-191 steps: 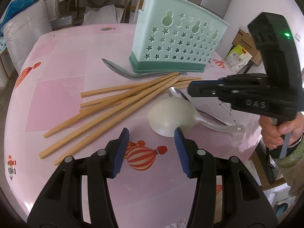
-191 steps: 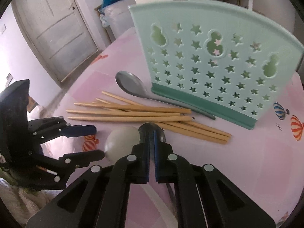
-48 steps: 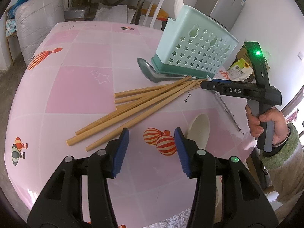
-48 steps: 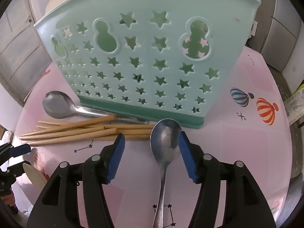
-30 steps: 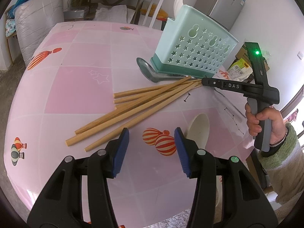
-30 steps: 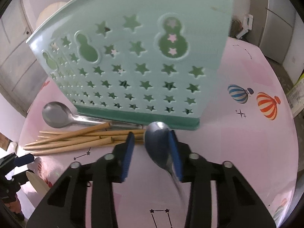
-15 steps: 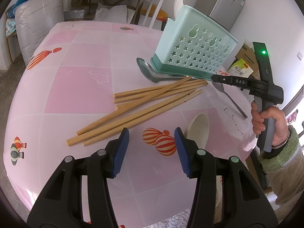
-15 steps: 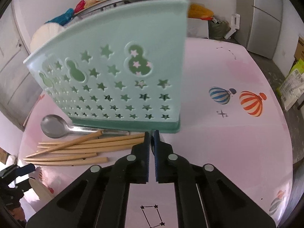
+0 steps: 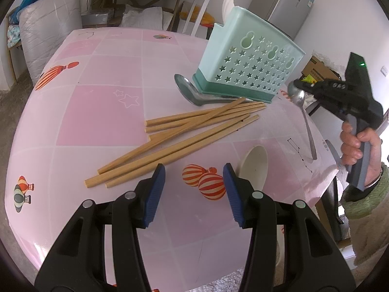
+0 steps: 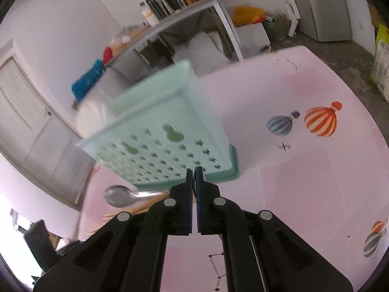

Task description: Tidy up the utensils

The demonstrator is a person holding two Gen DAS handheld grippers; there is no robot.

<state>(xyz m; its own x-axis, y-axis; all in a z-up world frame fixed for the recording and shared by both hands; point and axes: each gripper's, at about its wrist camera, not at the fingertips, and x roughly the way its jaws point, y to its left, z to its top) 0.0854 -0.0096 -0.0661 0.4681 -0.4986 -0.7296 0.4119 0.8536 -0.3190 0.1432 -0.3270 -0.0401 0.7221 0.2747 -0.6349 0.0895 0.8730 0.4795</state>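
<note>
Right gripper (image 9: 307, 88) clamped, apparently at the neck, on a steel spoon (image 9: 302, 112) lifted beside the mint holder (image 9: 250, 69); thin, rigid and slick, it may pivot; left gripper (image 9: 193, 189) half-open, empty.

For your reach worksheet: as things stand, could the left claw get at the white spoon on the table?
Probably yes. The left claw stands open and empty, and the white spoon lies just beyond its right finger, with nothing on it and bare table around.
</note>
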